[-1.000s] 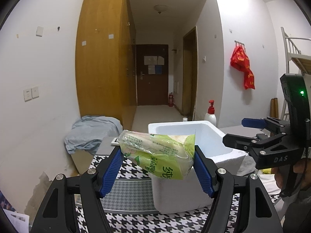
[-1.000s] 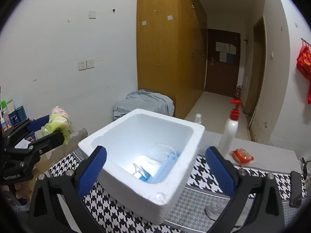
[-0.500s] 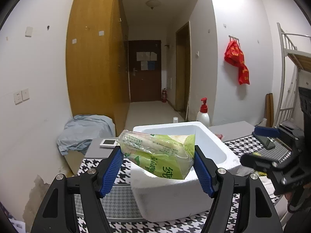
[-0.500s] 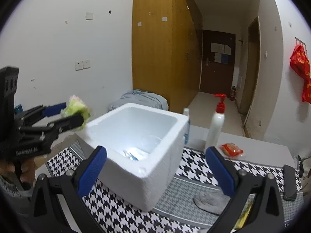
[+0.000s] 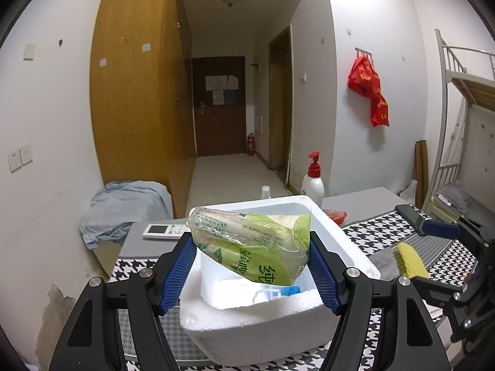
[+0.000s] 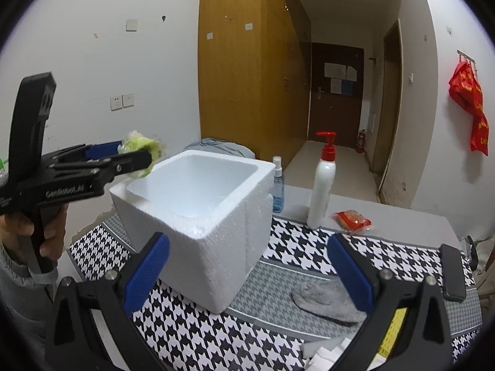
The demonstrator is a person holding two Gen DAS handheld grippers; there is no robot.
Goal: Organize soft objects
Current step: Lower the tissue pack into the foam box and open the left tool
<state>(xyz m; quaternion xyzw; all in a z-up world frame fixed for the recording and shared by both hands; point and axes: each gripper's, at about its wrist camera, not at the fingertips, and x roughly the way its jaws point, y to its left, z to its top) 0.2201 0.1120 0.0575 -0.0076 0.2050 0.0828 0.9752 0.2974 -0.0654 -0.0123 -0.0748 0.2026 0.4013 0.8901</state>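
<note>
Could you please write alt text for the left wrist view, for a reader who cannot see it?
The left gripper holds a green plastic pack above the open white foam box on a houndstooth tablecloth. A pump bottle stands behind the box; the right gripper enters at right, near a yellow sponge.

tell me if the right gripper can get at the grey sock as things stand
Probably yes: the right gripper is open and empty, and the grey sock lies uncovered on the cloth beside the foam box, just ahead of its fingers.
</note>
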